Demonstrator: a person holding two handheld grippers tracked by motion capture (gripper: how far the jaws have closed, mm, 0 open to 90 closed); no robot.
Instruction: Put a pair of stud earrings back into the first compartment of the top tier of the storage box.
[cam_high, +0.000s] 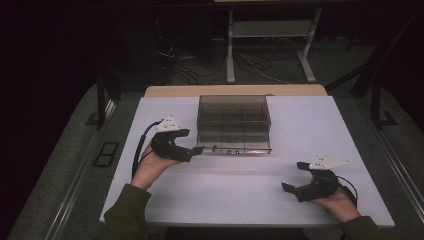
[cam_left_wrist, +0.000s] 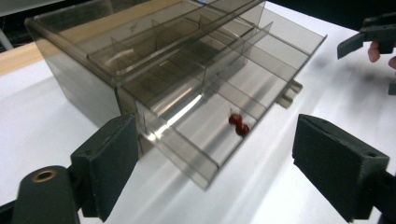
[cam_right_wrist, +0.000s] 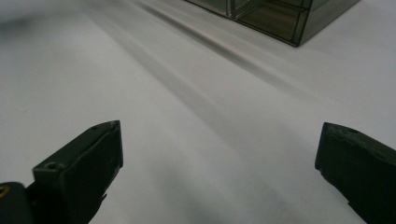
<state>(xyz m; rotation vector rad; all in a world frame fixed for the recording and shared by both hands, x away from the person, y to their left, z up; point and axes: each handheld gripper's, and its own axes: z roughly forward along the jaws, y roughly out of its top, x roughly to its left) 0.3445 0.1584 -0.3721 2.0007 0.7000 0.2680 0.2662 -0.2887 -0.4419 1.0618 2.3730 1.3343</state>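
My left gripper (cam_left_wrist: 215, 154) is wide apart by the pulled-out drawer (cam_left_wrist: 219, 116) of the clear box (cam_high: 233, 116) with small red things (cam_left_wrist: 238, 125) inside, my right gripper (cam_high: 305, 182) is apart too, so I should go slow and straight.

White table top (cam_high: 300, 135) — its far edge adjoins a wooden strip (cam_high: 235, 90). Beyond that edge, on the dark floor: a light metal frame (cam_high: 270, 30) on two legs and loose cables (cam_high: 190, 70) — tangled near the left leg.
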